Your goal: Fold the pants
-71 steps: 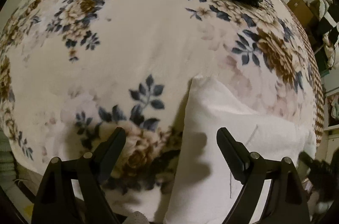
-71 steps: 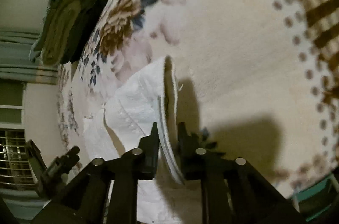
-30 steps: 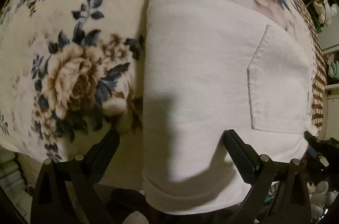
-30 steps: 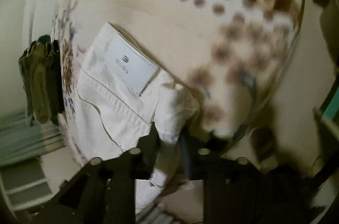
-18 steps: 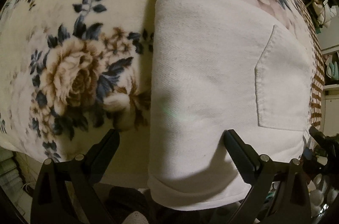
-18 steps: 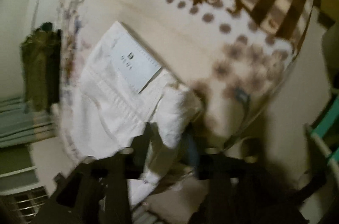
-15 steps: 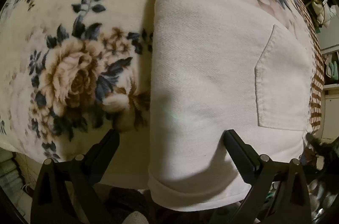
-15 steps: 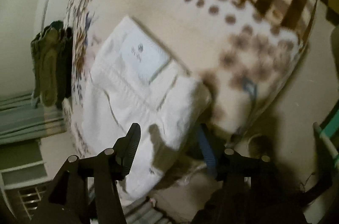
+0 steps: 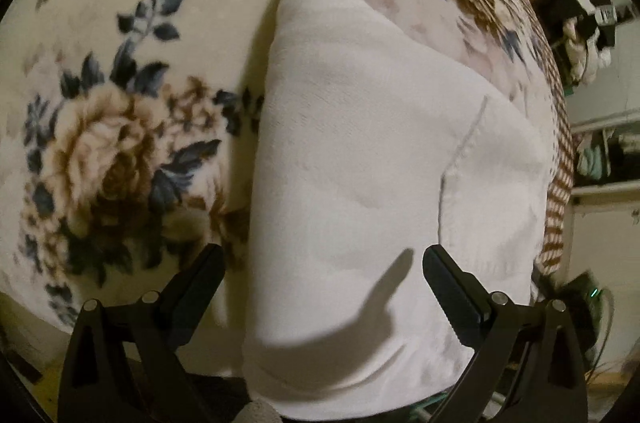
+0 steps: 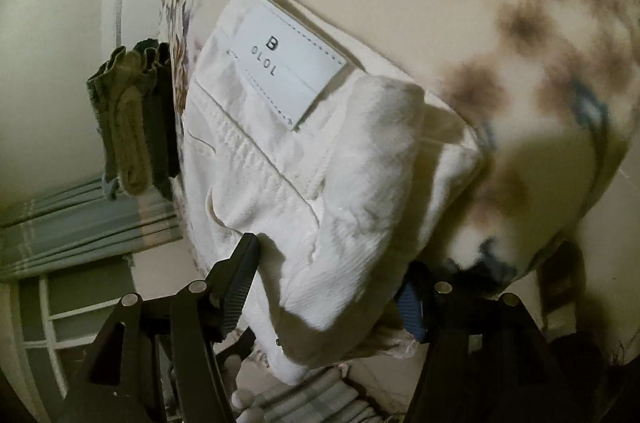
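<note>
White pants (image 9: 360, 163), folded into a thick bundle, lie on a floral blanket (image 9: 120, 127) spread over a bed, near its edge, a back pocket (image 9: 496, 183) facing up in the left wrist view. From the right wrist view the same pants (image 10: 280, 159) show their waistband and a white patch label (image 10: 286, 63) printed with a "B", with one rolled end of cloth bulging toward the camera. The left gripper (image 9: 320, 275) hangs over the near end of the bundle with its jaws spread wide, one finger above the blanket and the other above the cloth, gripping nothing. The right gripper (image 10: 328, 275) is likewise parted wide, its fingers flanking the rolled end of the pants without closing on it. Beyond the bundle, a stack of folded olive and dark garments (image 10: 128, 115) sits farther along the bed, with grey-blue curtains (image 10: 80, 219) behind. Cluttered shelves (image 9: 600, 159) stand past the bed's brown checked border (image 9: 558, 191).
</note>
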`<state>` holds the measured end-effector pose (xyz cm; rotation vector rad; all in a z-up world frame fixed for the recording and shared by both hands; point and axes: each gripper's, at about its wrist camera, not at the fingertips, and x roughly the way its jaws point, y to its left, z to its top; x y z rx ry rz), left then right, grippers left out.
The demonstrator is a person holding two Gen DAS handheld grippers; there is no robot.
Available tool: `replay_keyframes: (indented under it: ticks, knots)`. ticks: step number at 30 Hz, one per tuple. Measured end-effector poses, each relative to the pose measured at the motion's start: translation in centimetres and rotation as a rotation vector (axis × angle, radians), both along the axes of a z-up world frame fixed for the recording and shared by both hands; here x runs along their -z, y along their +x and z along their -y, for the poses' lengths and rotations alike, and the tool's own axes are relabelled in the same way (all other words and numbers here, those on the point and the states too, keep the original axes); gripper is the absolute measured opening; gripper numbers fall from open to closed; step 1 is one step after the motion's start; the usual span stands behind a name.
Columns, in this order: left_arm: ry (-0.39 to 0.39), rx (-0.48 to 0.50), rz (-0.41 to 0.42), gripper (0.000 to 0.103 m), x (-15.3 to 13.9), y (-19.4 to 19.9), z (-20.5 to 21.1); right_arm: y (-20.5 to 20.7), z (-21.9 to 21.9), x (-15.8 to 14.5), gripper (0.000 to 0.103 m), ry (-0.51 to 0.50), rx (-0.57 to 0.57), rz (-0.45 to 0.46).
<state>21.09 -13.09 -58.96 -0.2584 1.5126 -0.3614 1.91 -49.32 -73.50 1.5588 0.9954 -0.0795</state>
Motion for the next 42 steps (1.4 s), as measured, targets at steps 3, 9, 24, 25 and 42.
replay_keyframes:
  ticks: [3, 9, 24, 25, 42]
  knots:
    - [-0.021, -0.037, -0.017, 0.102, 0.2, 0.6, -0.6, -1.5, -0.4, 0.3, 0.066, 0.059, -0.020, 0.023]
    - [-0.056, -0.066, -0.039, 0.102, 1.1, 0.6, -1.3, -2.3, -2.2, 1.2, 0.078, 0.064, -0.026, 0.044]
    - [-0.066, -0.068, 0.019, 0.091, 1.4, 1.0, -0.2, 1.8, -3.0, -1.2, 0.062, -0.177, 0.075, 0.009]
    - [-0.075, -0.058, 0.034, 0.068, 1.2, 0.9, 0.0, 1.9, -3.2, -1.6, 0.053, -0.211, 0.079, -0.008]
    - [-0.147, -0.030, 0.147, 0.017, -14.9, 1.1, -0.3, 4.8, -4.7, -16.0, 0.036, -0.285, 0.031, 0.030]
